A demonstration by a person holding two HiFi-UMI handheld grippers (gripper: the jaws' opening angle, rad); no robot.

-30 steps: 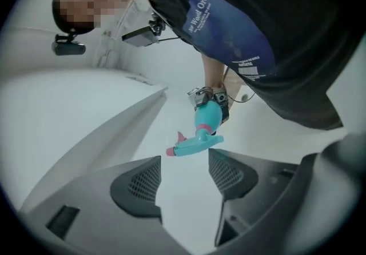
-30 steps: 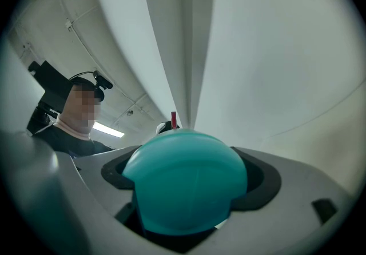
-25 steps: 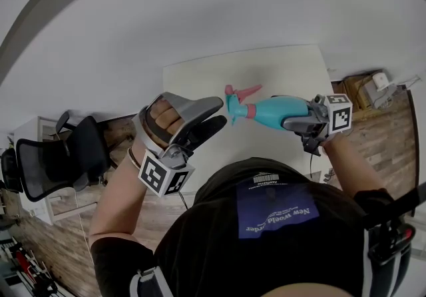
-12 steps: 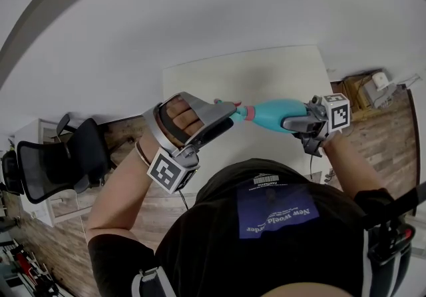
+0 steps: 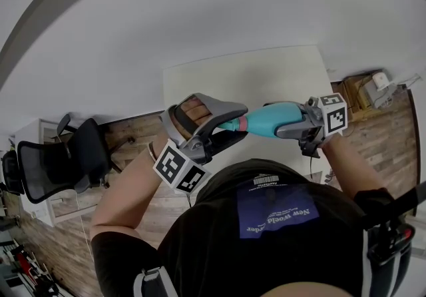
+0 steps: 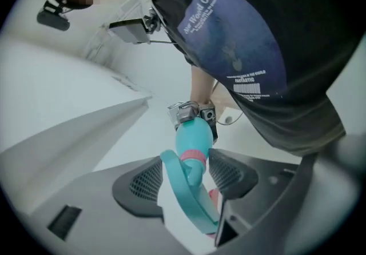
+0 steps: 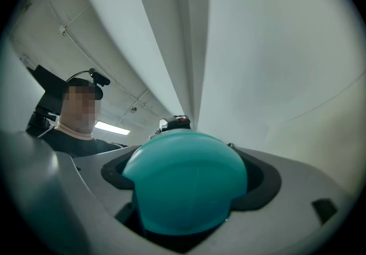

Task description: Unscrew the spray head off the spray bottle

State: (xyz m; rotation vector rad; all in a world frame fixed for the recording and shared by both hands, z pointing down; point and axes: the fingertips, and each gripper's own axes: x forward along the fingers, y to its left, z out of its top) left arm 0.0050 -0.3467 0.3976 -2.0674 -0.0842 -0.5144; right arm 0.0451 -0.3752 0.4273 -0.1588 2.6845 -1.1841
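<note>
spray bottle [image 5: 276, 118], teal, lies on its side in mid-air above the near edge of the white table [image 5: 266, 69], touching nothing but the two tongs. right gripper [image 5: 293, 124] is clenched round the fat body of it; in the right gripper view the rounded base fills the space between the two dark pads. left gripper [image 5: 237, 124] has closed on the spray head [image 6: 191, 191]: in the left gripper view one meshed pad sits against the teal trigger, the other against the pink collar [image 6: 193, 155], with the neck between them.

from the head view most of the spray head is hidden inside the left tongs, so only the bottle's body and a bit of neck show. the person's dark shirt [image 5: 276, 212] with its blue print is just below the bottle, close under both wrists. a thin cable [image 5: 310, 159] hangs from the right tongs near the chest.

off to the left a black office chair [image 5: 60, 162] stands on the wooden floor [image 5: 126, 219], well apart from the arms. at the right, past the table's end, a wooden box [image 5: 363, 89] with something white on it sits near the right forearm. the table top beyond the bottle shows nothing but bare white surface out to its far edge.
</note>
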